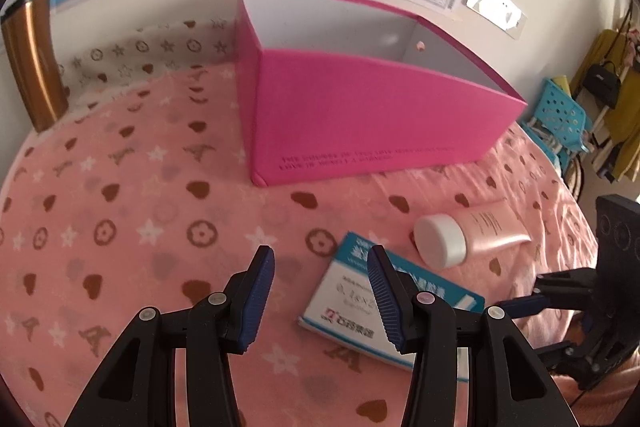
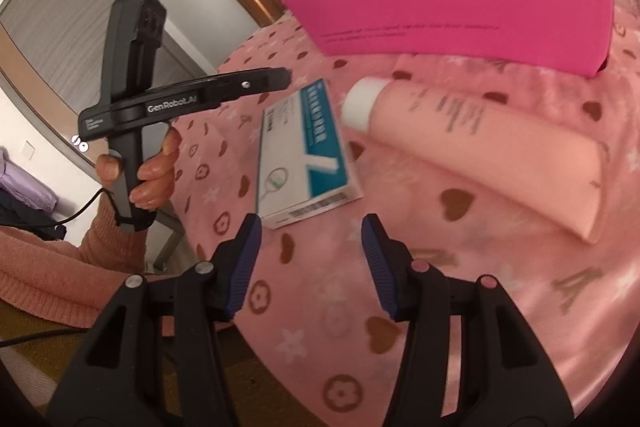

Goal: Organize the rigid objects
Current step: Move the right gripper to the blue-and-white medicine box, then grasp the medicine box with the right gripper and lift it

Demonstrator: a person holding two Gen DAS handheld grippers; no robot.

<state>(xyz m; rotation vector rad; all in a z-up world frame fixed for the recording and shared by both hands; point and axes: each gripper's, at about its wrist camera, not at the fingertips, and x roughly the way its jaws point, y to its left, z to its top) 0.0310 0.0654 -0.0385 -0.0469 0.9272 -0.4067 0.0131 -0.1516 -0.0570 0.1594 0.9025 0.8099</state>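
- Your left gripper (image 1: 320, 267) sits at the bottom centre of the left wrist view, tilted down over the cloth (image 1: 120, 227), jaws partly apart with nothing between them; its right pad overlaps the carton's (image 1: 352, 315) corner in the frame, contact unclear.
- Your right gripper (image 2: 312, 239) fills the bottom of the right wrist view, also angled down, jaws partly apart and holding nothing, just below the carton.
- In the right wrist view your left hand (image 2: 152, 171) wraps the handle at centre left, a pink knitted sleeve (image 2: 60, 267) below it.
- The left tool's side reads "GenRobot.AI". The carton's print and the box's (image 1: 372, 119) dark lines of text are too blurred to read.
- Count: one pink box, open-topped, upper centre; one blue-and-white carton lying flat; one pink tube (image 1: 472, 231) with a white cap, just right of the carton; one copper tumbler (image 1: 32, 59) at the upper left.
- Carton and tube lie on the cloth in front of the box, outside it.
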